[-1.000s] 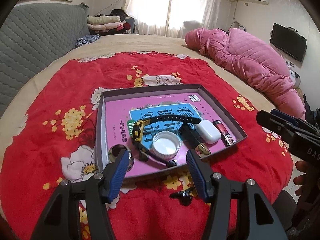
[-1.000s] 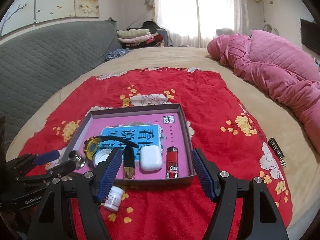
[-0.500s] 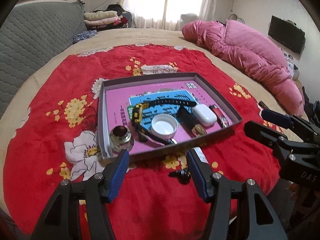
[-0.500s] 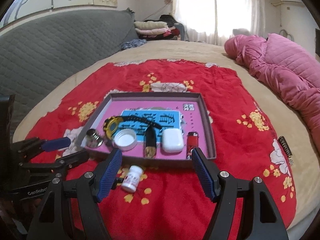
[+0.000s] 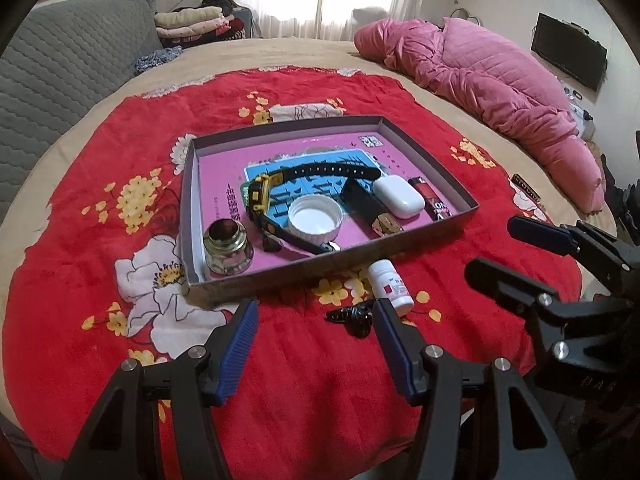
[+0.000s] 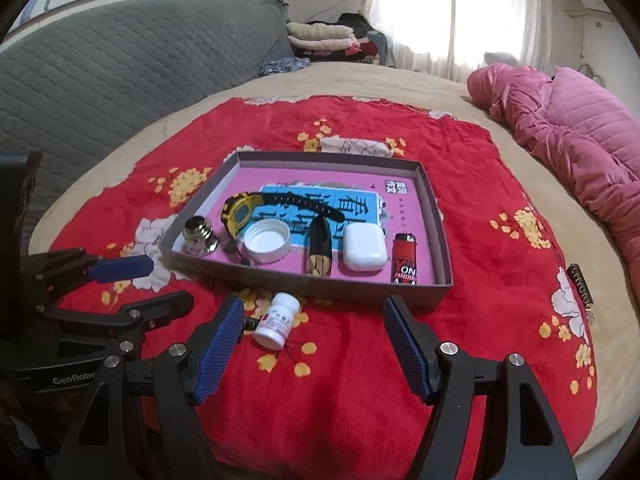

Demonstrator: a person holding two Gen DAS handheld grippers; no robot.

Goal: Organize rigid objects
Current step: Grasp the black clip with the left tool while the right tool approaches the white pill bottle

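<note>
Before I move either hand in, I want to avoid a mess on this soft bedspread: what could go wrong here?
The pill bottle lies on its side against the tray wall; open jaws closing on it may roll it away. The small black clip beside it could get nudged or grabbed too. The left gripper and right gripper sit close and could collide.

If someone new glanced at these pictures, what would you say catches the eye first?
The bright red floral blanket over the bed, with a shallow pink-lined box at its middle holding a watch, a white case and a lighter. Before the box lies a small white pill bottle.
</note>
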